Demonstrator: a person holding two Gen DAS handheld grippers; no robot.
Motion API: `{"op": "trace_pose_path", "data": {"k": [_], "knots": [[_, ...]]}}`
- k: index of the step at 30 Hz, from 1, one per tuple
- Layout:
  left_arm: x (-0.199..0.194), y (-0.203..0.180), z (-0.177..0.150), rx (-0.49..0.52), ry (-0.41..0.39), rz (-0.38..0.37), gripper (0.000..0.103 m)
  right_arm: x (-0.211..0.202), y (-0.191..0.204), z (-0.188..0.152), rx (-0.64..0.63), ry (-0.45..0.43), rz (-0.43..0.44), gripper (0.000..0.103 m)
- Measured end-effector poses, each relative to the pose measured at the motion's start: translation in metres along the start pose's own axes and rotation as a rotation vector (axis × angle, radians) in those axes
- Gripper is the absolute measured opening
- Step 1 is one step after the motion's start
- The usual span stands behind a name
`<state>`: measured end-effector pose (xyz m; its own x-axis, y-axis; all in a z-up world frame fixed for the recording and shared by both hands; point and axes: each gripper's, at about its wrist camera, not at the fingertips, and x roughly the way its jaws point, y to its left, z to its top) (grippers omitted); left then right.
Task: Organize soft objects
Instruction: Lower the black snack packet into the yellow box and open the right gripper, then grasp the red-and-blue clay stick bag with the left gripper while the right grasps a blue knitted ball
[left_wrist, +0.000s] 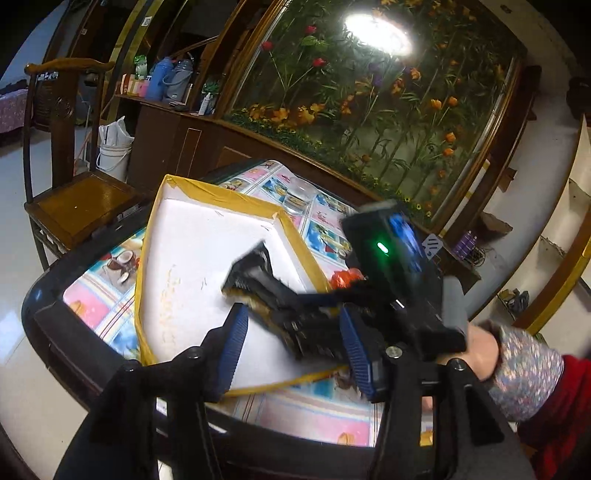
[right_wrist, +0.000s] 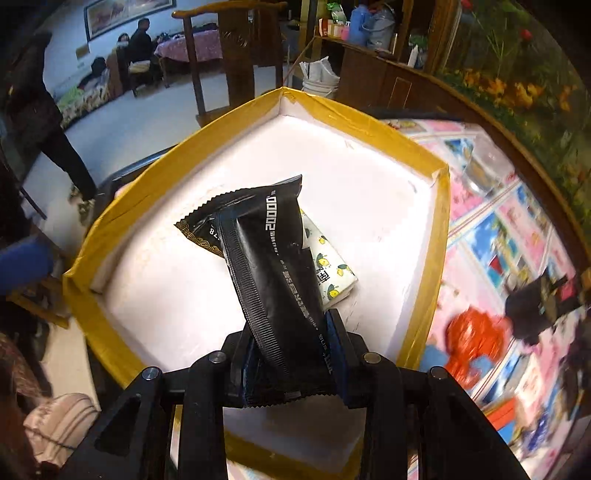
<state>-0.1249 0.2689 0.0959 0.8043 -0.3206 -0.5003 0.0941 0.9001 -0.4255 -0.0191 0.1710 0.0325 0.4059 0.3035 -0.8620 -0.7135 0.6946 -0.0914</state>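
Dark wooden furniture rings this room, and a wall-sized panel of painted bamboo and orange flowers (left_wrist: 369, 110) glows under a lamp's glare behind the worktop (left_wrist: 96, 299), which wears a bright cartoon-print cloth inside a black rim.

At the right claw (right_wrist: 291, 354) the fingers are clenched on the lower end of a black foil packet (right_wrist: 269, 266), which stands up at a slant over the white tray (right_wrist: 436, 236). Behind the packet, a white pack with lemon print (right_wrist: 332, 280) lies on the tray floor, partly hidden. The tray has yellow taped walls and sits toward the worktop's left edge.

The left claw (left_wrist: 291, 350) hangs spread wide, blue pads apart, grasping nothing, above the tray's near side. Through its gap the right hand (left_wrist: 476, 350) and its black device show, blurred.

A red crinkled thing (right_wrist: 476, 343) rests on the cloth right of the tray. Beyond the worktop stand a carved wooden chair (left_wrist: 70, 184), a white bucket (left_wrist: 114, 151), and a sideboard with blue flasks (left_wrist: 166, 77). People sit around a far table (right_wrist: 140, 51).
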Motion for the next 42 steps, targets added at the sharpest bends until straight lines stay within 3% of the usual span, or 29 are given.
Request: {"op": "trace_pose_path", "data": {"k": [10,13,16,22,24,28,35,42], "knots": [[-0.008,0.007,-0.008,-0.007,-0.02,0.006,0.055,0.06,-0.028,0.084,0.08,-0.034,-0.148,0.037],[-0.006,0.009,-0.011,-0.015,-0.01,0.001,0.055,0.069,-0.048,0.104,0.171,-0.053,-0.115,0.038],[-0.005,0.006,-0.016,-0.005,0.006,0.008,0.055,0.066,-0.072,0.107,0.287,-0.081,-0.021,0.04],[-0.015,-0.007,-0.021,-0.004,-0.006,-0.008,0.055,0.02,-0.09,0.084,0.34,-0.174,0.012,0.054],[-0.019,-0.015,-0.022,0.006,-0.018,-0.019,0.061,-0.003,-0.089,0.077,0.332,-0.21,0.012,0.057],[-0.028,-0.036,-0.027,0.056,-0.028,-0.024,0.063,-0.047,-0.086,0.059,0.336,-0.281,0.04,0.073],[-0.036,-0.047,-0.029,0.078,-0.029,-0.041,0.066,-0.097,-0.091,0.006,0.401,-0.357,0.142,0.076],[-0.019,-0.055,-0.036,0.095,0.018,-0.065,0.071,-0.127,-0.123,-0.082,0.468,-0.407,0.174,0.077]]}}
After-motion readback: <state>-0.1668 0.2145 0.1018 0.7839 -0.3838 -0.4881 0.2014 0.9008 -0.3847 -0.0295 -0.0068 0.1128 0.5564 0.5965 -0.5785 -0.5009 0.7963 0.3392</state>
